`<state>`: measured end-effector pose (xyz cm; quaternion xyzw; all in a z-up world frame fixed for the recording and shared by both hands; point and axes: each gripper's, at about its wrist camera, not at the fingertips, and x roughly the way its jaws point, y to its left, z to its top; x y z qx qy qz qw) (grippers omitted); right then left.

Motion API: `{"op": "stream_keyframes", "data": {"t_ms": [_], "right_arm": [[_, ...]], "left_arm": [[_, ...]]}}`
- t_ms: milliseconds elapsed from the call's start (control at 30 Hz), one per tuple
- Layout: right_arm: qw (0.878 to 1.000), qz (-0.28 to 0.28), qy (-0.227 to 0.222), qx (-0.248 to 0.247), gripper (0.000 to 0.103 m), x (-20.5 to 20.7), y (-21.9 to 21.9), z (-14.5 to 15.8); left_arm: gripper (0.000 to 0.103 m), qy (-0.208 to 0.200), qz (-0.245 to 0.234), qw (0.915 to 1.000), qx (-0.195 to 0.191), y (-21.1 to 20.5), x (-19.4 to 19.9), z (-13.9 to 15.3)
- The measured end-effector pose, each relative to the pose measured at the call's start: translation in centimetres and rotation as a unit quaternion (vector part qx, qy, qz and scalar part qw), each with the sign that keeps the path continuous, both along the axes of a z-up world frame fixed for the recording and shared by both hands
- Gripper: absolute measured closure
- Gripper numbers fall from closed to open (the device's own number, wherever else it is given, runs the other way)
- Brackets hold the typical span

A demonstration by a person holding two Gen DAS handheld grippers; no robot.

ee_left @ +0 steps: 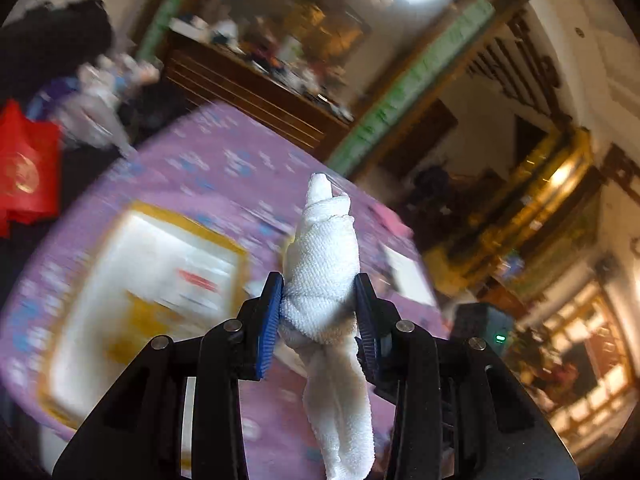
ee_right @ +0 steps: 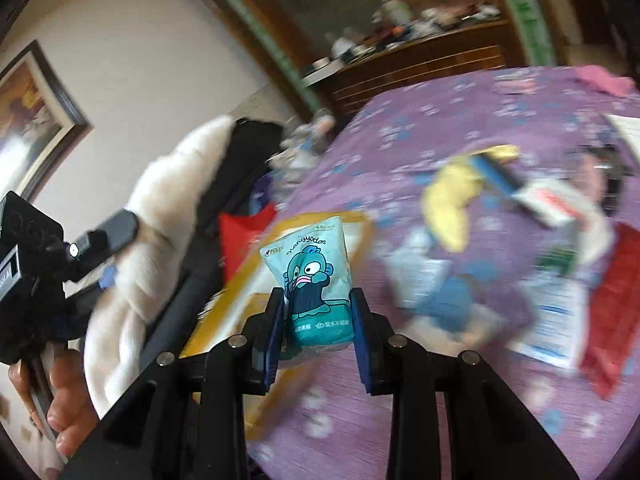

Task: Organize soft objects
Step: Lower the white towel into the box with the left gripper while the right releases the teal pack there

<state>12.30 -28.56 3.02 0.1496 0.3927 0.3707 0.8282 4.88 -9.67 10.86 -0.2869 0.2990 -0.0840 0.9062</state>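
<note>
Readable on the teal tissue pack (ee_right: 313, 280): the word "Hangyodon" in curved script above a cartoon fish-faced figure, with small Chinese print along the bottom, too fine to make out. Clamped on that one pack, the right gripper (ee_right: 316, 334), blue pads pressing both sides, held up above the purple floral tablecloth (ee_right: 440, 120). Clenched around one rolled white towel (ee_left: 326, 280), the left gripper (ee_left: 318, 316), the towel's tip pointing away and its loose tail hanging down between the black arms. Below and left of the towel, one white tray with a yellow rim (ee_left: 188, 216), blurred, resting on the cloth. Scattered on the far side in the right wrist view: one yellow cloth (ee_right: 452, 208), one red item (ee_right: 616, 300), one pink cloth (ee_right: 600, 78), printed packets with lettering too smeared to read.
</note>
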Motion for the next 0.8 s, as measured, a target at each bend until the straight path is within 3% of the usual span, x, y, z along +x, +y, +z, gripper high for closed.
{"op": "stream_keyframes", "data": {"t_ms": [200, 433, 600, 800], "right_arm": [[0.999, 0.047, 0.003, 0.004, 0.073, 1.0, 6.0, -0.9], [0.999, 0.033, 0.004, -0.034, 0.072, 3.1, 8.3, -3.4], [0.999, 0.030, 0.000, -0.043, 0.070, 3.3, 8.7, -5.1], [0.996, 0.019, -0.040, -0.079, 0.060, 2.2, 9.3, -5.0]], "left_arm": [[0.068, 0.055, 0.049, 0.9972, 0.017, 3.4, 2.1, -4.9], [0.068, 0.110, 0.061, 0.9913, 0.039, 4.4, 4.6, -10.3], [0.068, 0.136, 0.070, 0.9866, 0.057, 4.8, 5.9, -12.4], [0.066, 0.125, 0.066, 0.9895, 0.028, 5.7, 6.4, -13.1]]}}
